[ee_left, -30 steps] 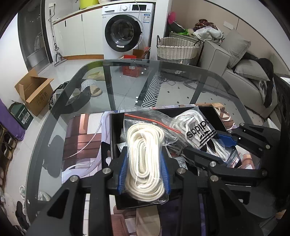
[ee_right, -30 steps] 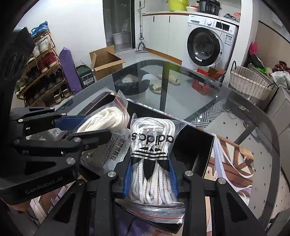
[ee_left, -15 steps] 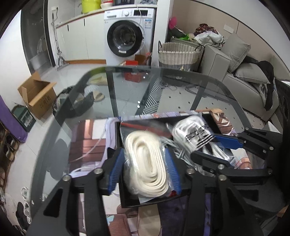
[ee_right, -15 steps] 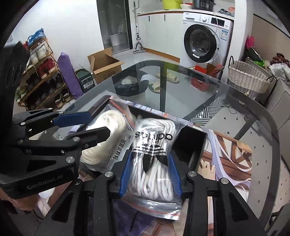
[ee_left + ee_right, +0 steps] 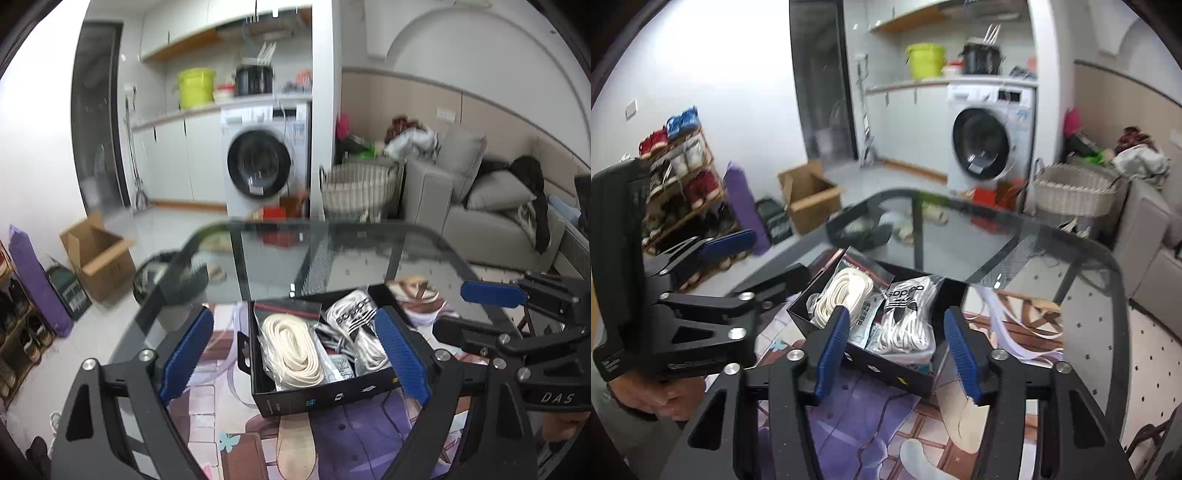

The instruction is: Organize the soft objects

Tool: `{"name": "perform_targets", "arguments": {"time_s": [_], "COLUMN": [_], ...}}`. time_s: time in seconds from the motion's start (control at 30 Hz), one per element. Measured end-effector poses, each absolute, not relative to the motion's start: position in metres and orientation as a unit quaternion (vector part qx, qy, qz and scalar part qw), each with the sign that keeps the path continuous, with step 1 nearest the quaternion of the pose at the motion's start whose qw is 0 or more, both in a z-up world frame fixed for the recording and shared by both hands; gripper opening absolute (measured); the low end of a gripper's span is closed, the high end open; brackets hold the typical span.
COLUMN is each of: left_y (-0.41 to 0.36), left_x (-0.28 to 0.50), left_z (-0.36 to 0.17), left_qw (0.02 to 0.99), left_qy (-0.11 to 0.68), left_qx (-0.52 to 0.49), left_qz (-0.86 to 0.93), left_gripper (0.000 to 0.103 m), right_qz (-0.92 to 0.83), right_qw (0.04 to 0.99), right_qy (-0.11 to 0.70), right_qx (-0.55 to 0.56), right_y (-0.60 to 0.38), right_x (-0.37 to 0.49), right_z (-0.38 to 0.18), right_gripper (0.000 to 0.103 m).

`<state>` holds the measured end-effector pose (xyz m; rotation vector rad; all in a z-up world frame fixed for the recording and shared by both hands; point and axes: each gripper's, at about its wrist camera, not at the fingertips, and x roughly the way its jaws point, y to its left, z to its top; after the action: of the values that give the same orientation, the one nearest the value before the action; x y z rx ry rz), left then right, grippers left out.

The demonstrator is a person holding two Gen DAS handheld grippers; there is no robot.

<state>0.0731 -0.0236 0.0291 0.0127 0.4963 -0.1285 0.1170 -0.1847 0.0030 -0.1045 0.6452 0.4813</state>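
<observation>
A black box (image 5: 321,395) sits on a printed mat on the glass table. Inside it lie a clear bag of cream rope (image 5: 291,347) on the left and a bag of white Adidas-branded laces (image 5: 360,332) on the right. My left gripper (image 5: 292,314) hovers above and behind the box, its jaws opening wide with nothing between the blue pads. In the right wrist view the same box (image 5: 886,369), rope bag (image 5: 846,295) and laces bag (image 5: 908,317) lie beyond my right gripper (image 5: 897,314), whose jaws are also opening and grip nothing. The two grippers are side by side.
The printed mat (image 5: 221,406) covers the near part of the glass table (image 5: 332,258). Beyond it are a washing machine (image 5: 258,166), wicker basket (image 5: 356,188), sofa (image 5: 480,221), cardboard box (image 5: 99,254) and shoe rack (image 5: 679,177). A hand (image 5: 665,398) holds the left gripper.
Both grippers let go of their bags, opened, and pulled back and upward. The rope bag and laces bag now lie in the box, which looks smaller and farther away.
</observation>
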Motion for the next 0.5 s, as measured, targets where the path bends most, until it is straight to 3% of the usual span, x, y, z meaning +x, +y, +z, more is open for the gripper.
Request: {"name": "perform_targets", "arguments": {"time_s": [0.1,0.2,0.33,0.5], "left_y": [-0.027,-0.022,-0.01,-0.002], "left_x": [0.053,0.033,0.013,0.002], "left_z": [0.029,0.018,0.002,-0.012], "left_qw": [0.976,0.979,0.981,0.98], "left_qy": [0.207,0.191,0.186,0.195], "left_qx": [0.035,0.034,0.018,0.025], "left_qz": [-0.057,-0.058,-0.045,-0.036], "left_gripper": [0.091,0.092,0.092,0.092], "right_qz": [0.22,0.217,0.209,0.206], "right_qw": [0.935,0.948,0.961,0.963], "right_qy": [0.277,0.231,0.171,0.169], "right_qx": [-0.027,-0.041,-0.065,-0.042], "right_y": [-0.191,-0.192,-0.199,-0.211], "right_x": [0.089,0.061,0.034,0.027], "right_z": [-0.001,0.0,0.001,-0.003], "right_gripper": [0.082,0.084,0.095,0.097]}}
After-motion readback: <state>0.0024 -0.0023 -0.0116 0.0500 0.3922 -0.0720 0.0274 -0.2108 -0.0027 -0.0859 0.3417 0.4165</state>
